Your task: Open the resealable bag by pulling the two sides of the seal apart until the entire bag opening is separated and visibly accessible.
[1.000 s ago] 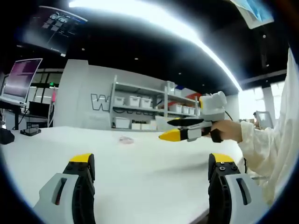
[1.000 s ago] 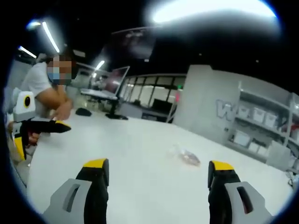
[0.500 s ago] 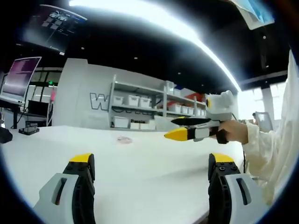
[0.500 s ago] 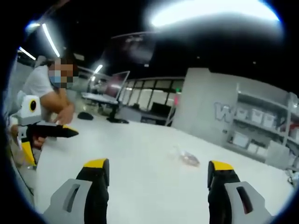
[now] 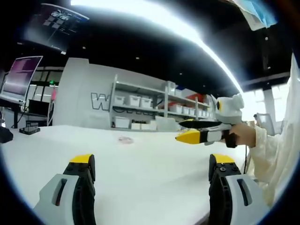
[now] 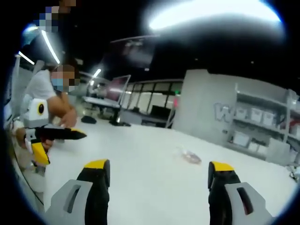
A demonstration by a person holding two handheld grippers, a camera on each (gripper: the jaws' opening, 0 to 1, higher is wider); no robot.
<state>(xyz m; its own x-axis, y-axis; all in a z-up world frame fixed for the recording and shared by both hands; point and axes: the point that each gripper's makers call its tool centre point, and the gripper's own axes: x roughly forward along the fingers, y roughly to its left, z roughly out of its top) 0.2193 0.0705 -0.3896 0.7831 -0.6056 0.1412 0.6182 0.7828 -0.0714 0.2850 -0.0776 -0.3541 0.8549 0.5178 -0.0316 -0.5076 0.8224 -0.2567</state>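
A wide white table [image 5: 140, 168] is spread across the lower half of the left gripper view and is seen again in the right gripper view [image 6: 154, 159]. Behind it, a grey wall [image 5: 89, 101] with large pale lettering is seen, and beside that a set of metal shelves [image 5: 140, 105] loaded with white boxes; the same shelves are caught at the right edge of the right gripper view [image 6: 262, 136]. A long ceiling light [image 5: 154, 21] is stretched overhead. A monitor [image 5: 18, 77] with a pinkish screen is placed at the far left of the left gripper view.

A person in a white sleeve [image 5: 274, 154] is seen at the right edge of the left gripper view, a hand [image 5: 241, 135] closed round a gripper handle. In the right gripper view another person in a white shirt [image 6: 40, 89] is seated at the far left of the table.

The left claw [image 5: 152, 171] is held above the table with its yellow-tipped jaws wide apart and nothing between them. The right claw [image 6: 157, 176] is likewise held with its jaws spread and nothing gripped. The right claw is also seen from the side in the left gripper view [image 5: 187, 131], above the table's right part; whether its jaws are parted cannot be told from there.

The bag [image 5: 125, 139], small and clear, is lying flat on the table well beyond both claws, untouched. In the right gripper view [image 6: 190, 157] something reddish is faintly seen inside it; the state of its seal cannot be made out.
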